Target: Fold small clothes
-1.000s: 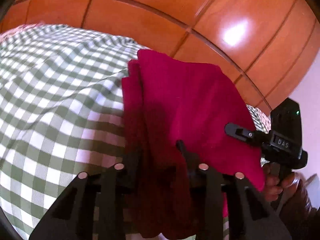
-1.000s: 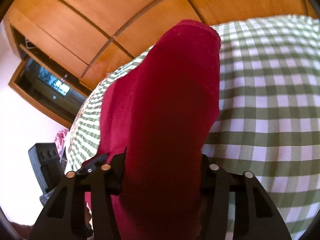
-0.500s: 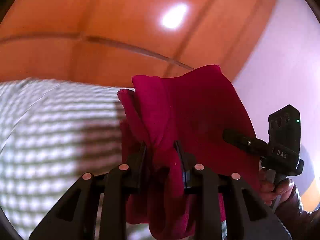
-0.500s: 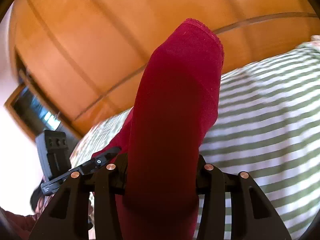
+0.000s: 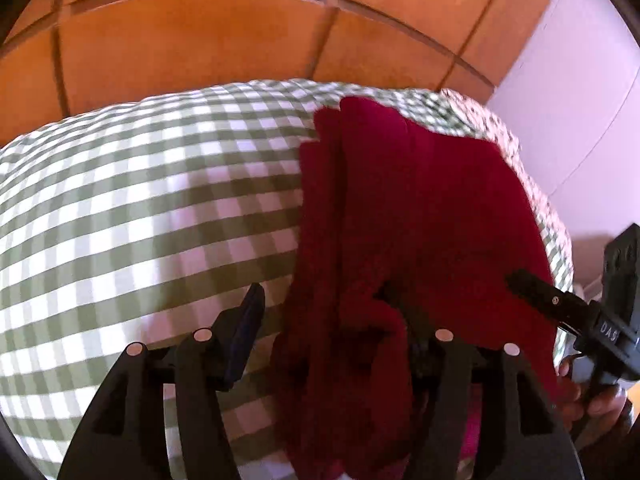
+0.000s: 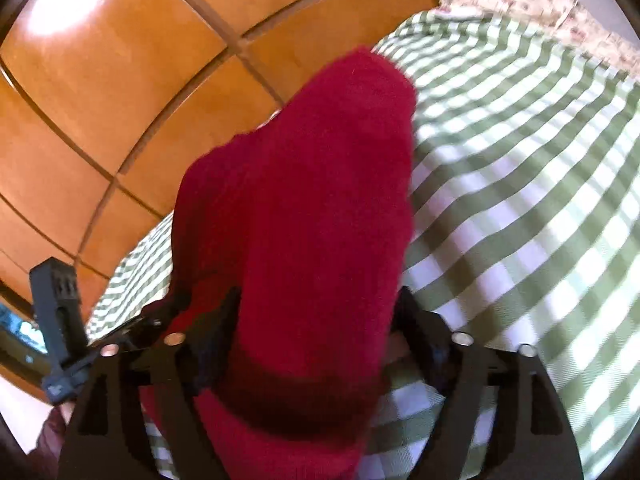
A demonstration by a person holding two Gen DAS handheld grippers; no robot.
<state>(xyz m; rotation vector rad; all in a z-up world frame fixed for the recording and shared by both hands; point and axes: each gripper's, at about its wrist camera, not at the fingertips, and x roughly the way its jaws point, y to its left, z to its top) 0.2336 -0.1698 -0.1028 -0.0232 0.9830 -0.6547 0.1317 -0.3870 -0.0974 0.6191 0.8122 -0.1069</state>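
Checked bed (image 5: 120, 208): both grippers, left (image 5: 324, 316) and right (image 6: 316, 312), opening, releasing the folded red garment (image 5: 420, 208); next, withdraw clear.

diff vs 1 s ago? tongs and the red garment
Both tongs are letting go. The left tongs, pinched on the red garment half a second ago, are opening, and their left finger now stands clear of it. The right tongs are opening too, with cloth between them. The garment has come down onto the checked cover. Unchanged: the same folded garment lies between both tongs.
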